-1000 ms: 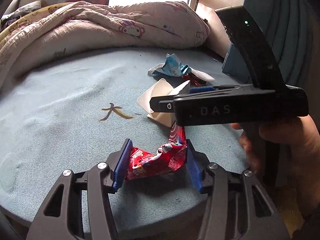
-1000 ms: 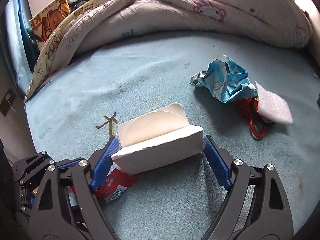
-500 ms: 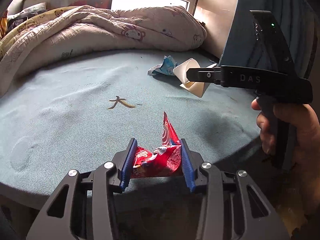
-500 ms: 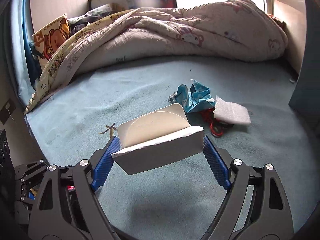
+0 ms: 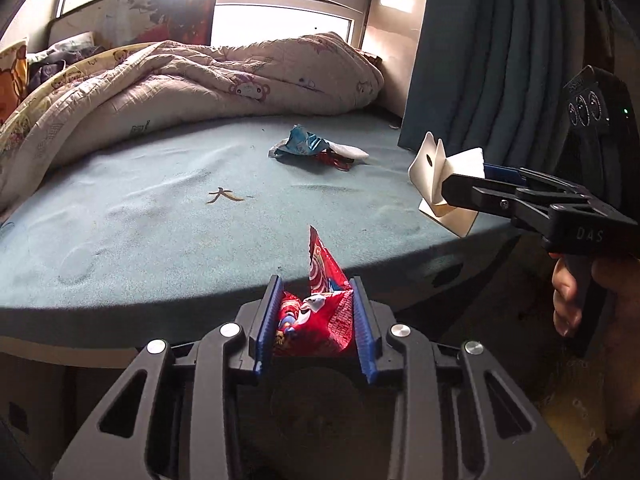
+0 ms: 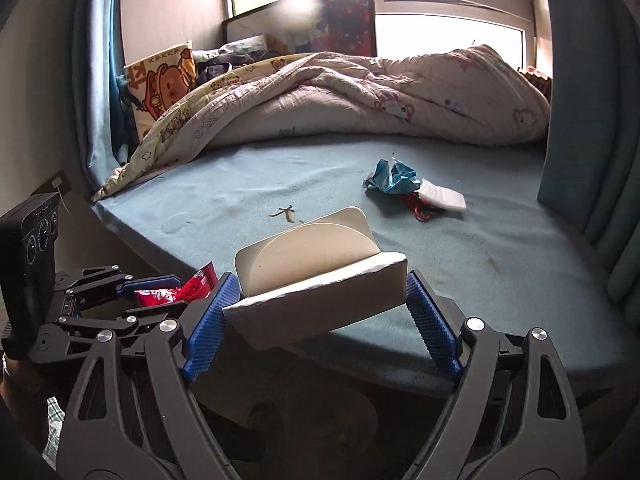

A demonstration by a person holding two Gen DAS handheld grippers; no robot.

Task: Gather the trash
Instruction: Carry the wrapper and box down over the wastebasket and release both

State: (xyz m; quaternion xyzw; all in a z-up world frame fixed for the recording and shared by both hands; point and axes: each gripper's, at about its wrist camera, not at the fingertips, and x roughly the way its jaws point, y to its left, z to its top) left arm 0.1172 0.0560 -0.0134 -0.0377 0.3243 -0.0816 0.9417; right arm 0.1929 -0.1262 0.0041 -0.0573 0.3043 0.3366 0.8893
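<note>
Left tongs [image 5: 314, 312] pinching the red wrapper [image 5: 316, 316], held just off the near edge of the bed [image 5: 160, 208]. Right tongs [image 6: 318, 306] clamped on the white folded carton [image 6: 320, 280], also at the near edge. Far back on the mattress, a blue wrapper [image 6: 394, 178], a white foam piece [image 6: 444, 196] and something red lie touching in one heap, near the rumpled quilt [image 6: 360, 100].

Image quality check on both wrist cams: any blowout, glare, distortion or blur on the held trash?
Left wrist view: window blown out to white, bed edge bowed by fisheye, red wrapper sharp in the left gripper, underside in shadow. Right wrist view: window clipped, hazy flare on the poster, white carton sharp in the right gripper, floor below dark.
</note>
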